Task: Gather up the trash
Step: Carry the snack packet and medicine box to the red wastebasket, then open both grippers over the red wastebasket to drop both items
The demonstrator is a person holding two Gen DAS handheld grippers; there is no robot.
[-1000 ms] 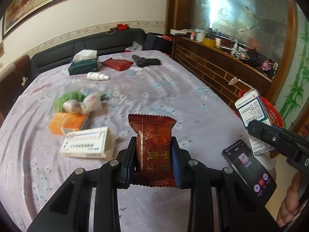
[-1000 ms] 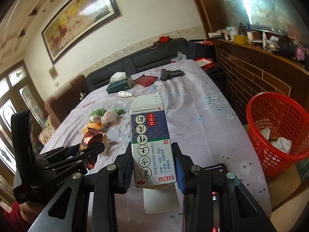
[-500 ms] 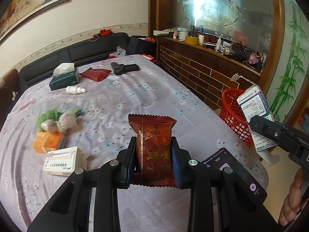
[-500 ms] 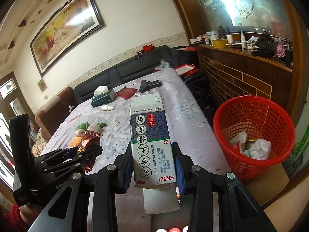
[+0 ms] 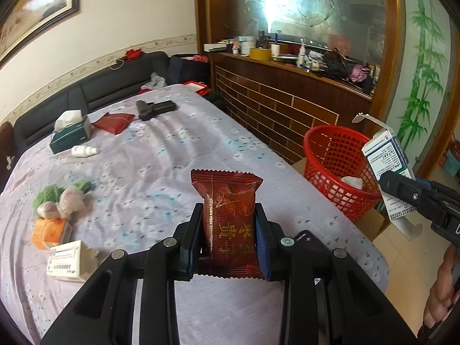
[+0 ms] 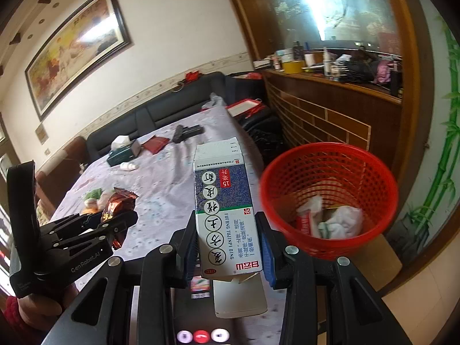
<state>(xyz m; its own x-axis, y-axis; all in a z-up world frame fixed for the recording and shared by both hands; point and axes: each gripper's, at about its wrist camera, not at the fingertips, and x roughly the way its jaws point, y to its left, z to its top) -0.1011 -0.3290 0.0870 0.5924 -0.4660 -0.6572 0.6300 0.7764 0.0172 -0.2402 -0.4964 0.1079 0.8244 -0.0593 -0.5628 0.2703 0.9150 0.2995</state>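
Both jaws clamped, left gripper (image 5: 228, 240) on red snack packet (image 5: 228, 215), right gripper (image 6: 229, 247) on medicine box (image 6: 225, 210) just left of red basket (image 6: 330, 155); centre each over basket before release.

Left wrist view: left claw (image 5: 228, 231) at 6 o'clock, clamped on the snack packet (image 5: 228, 215) above the tabletop (image 5: 172, 155). Right claw (image 5: 402, 189) at 3 o'clock, pinching the medicine box (image 5: 385, 155) just beside the basket (image 5: 336, 149), which stands off the tabletop's edge at 2–3 o'clock with trash in it. On the tabletop: boxed carton (image 5: 64, 260) at 8 o'clock, small box (image 5: 49, 230) behind it, bagged bundle (image 5: 61, 199) at 9, bottle (image 5: 83, 151) and tissue box (image 5: 70, 133) at 10, pouch (image 5: 115, 122) and pistol-shaped object (image 5: 153, 108) at 11. Sofa (image 5: 95, 92) behind the tabletop; counter (image 5: 287, 69) at 1 o'clock.
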